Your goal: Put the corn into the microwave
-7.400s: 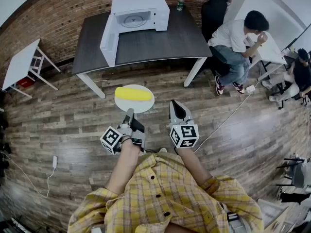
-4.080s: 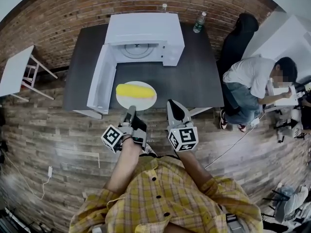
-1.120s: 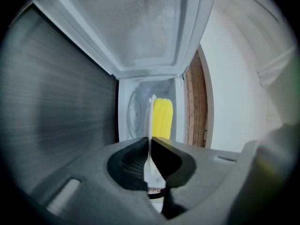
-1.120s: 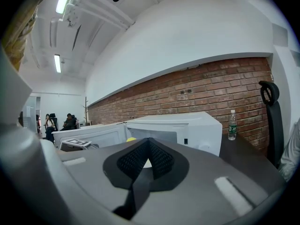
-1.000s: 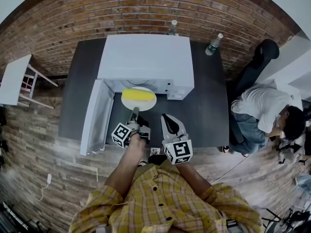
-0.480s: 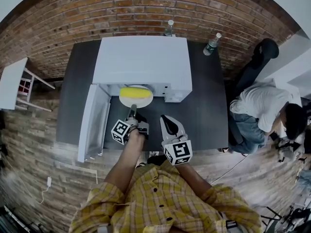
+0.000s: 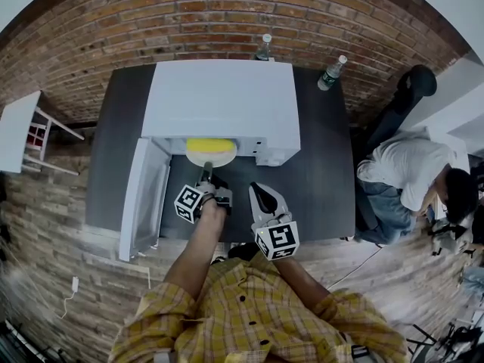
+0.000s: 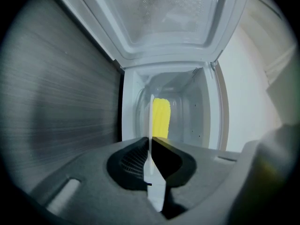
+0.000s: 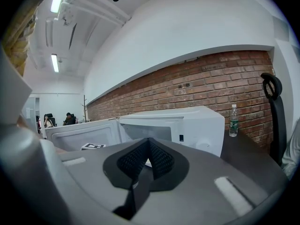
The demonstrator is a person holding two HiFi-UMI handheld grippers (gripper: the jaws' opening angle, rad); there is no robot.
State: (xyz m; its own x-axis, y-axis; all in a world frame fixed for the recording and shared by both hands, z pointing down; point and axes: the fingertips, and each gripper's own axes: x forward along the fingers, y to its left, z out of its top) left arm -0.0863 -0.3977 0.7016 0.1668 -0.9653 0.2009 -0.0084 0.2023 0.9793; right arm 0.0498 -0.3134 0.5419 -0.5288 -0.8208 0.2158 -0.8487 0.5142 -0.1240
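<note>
A yellow corn cob point(image 7: 211, 145) lies on a white plate point(image 7: 209, 157), half under the roof of the white microwave point(image 7: 223, 97). The microwave's door point(image 7: 144, 199) hangs open to the left. My left gripper point(image 7: 206, 174) is shut on the plate's near rim. In the left gripper view the plate point(image 8: 151, 111) shows edge-on between the jaws of the left gripper point(image 8: 151, 142), with the corn point(image 8: 161, 118) inside the cavity. My right gripper point(image 7: 261, 195) hovers beside it over the dark table point(image 7: 318, 180), shut with nothing in it. It point(image 9: 149, 142) faces the microwave point(image 9: 187, 125).
Two water bottles point(image 7: 263, 48) point(image 7: 331, 72) stand behind the microwave by the brick wall. A seated person point(image 7: 401, 176) and a black chair point(image 7: 412, 89) are to the right of the table. A small white table point(image 7: 19, 131) stands at the left.
The left gripper has pushed the plate with the corn forward and down, from just outside the microwave's opening to partly inside it. The right gripper has barely shifted.
</note>
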